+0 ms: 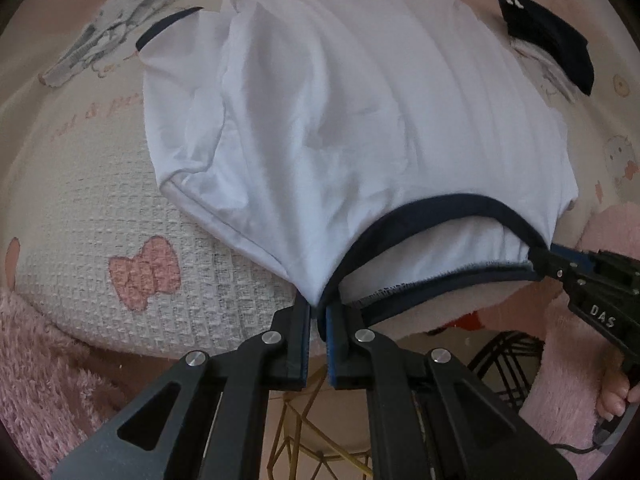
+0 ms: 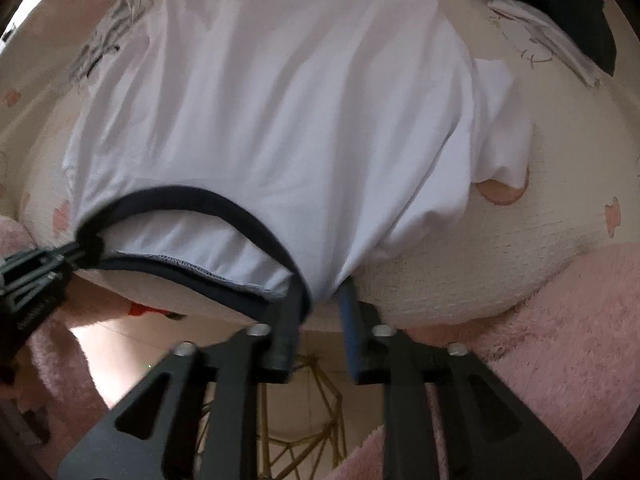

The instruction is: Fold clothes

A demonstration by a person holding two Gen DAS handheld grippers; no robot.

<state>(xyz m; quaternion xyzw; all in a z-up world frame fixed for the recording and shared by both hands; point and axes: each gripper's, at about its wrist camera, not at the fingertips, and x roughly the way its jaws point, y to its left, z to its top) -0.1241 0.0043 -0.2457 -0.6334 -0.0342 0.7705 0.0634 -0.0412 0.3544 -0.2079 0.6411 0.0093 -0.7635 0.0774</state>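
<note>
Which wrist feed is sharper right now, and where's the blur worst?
Left wrist view is sharper: the white shirt and left gripper read crisply, with fisheye bending at the edges. Right wrist view is softer; motion smear is worst on the navy collar and right gripper.

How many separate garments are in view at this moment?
3. The white T-shirt lies spread in the middle; a grey patterned garment sits crumpled far left; a dark navy garment lies far right. Others may lie outside the frame.
</note>
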